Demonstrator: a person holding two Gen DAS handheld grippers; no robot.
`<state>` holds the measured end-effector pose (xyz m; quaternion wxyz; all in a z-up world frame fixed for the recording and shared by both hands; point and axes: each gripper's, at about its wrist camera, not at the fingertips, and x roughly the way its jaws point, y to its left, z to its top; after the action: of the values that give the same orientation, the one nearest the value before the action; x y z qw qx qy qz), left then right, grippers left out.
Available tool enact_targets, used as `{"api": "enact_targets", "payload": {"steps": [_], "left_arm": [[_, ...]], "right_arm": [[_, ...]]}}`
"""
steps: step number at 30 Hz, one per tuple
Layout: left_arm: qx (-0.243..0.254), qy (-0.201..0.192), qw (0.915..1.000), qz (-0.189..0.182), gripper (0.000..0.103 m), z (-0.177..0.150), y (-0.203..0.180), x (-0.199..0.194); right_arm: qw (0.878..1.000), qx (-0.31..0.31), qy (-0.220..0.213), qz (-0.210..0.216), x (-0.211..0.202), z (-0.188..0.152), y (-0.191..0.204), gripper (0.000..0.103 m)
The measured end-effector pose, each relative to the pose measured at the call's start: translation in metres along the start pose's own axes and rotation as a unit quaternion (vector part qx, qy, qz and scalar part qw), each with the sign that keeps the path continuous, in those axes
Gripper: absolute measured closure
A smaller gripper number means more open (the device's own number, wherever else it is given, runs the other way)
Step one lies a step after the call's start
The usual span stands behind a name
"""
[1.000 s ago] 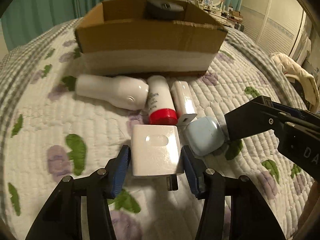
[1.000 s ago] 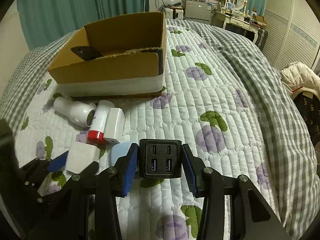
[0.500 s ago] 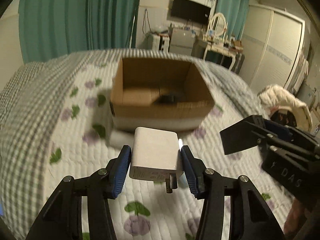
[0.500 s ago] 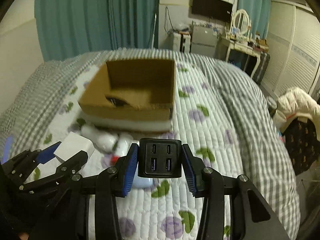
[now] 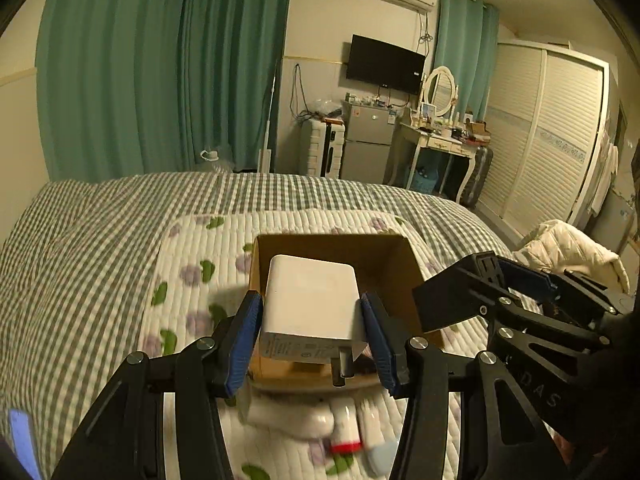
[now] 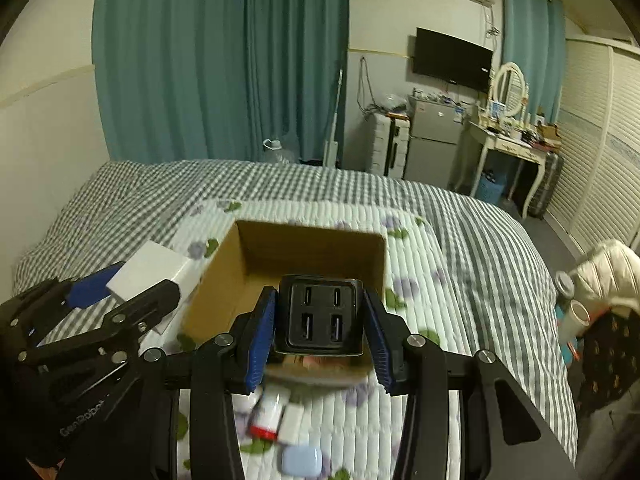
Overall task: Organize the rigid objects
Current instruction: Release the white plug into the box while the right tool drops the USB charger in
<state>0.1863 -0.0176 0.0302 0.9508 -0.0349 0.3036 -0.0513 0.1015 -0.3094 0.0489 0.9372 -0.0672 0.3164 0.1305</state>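
My left gripper (image 5: 312,340) is shut on a white plug charger (image 5: 312,304) and holds it in the air in front of the open cardboard box (image 5: 400,264). My right gripper (image 6: 320,344) is shut on a black multi-port USB charger (image 6: 320,316), also in the air above the near edge of the box (image 6: 280,248). The left gripper with the white charger shows in the right wrist view (image 6: 152,272) to the left of the box. The right gripper shows in the left wrist view (image 5: 488,272) to the right of the box.
On the quilt below lie a white bottle (image 5: 296,416), a red-capped tube (image 6: 268,412), a white block (image 6: 292,420) and a light blue case (image 6: 300,460). The bed's checked cover (image 6: 500,240) spreads around. A white jacket (image 5: 568,252) lies at the right.
Both grippers have risen from the quilt with their chargers and moved toward the box. The views tilted up and the loose items dropped to the bottom of the frames.
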Motion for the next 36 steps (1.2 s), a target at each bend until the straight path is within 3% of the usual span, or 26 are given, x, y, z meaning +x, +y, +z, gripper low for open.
{"api": "enact_targets", "payload": {"steps": [10,17,23,28,36], "left_arm": [[0.034,0.034,0.9988,0.01,0.051,0.014,0.005,0.087],[0.057,0.06,0.9964,0.019,0.051,-0.002,0.005,0.133],[0.045,0.081,0.9955,0.018,0.051,-0.011,0.008,0.16],[0.049,0.086,0.9946,0.032,0.048,-0.012,0.006,0.167],[0.041,0.07,0.996,0.036,0.046,0.001,0.01,0.143]], "right_arm": [[1.0,-0.004,0.003,0.014,0.069,0.029,-0.019,0.061],[0.999,0.003,0.032,0.012,0.13,0.02,-0.038,0.06],[0.998,0.004,0.053,0.017,0.164,0.006,-0.044,0.06],[0.998,0.002,0.057,0.026,0.176,0.0,-0.04,0.06],[0.997,0.011,0.062,0.041,0.174,-0.001,-0.04,0.061]]}}
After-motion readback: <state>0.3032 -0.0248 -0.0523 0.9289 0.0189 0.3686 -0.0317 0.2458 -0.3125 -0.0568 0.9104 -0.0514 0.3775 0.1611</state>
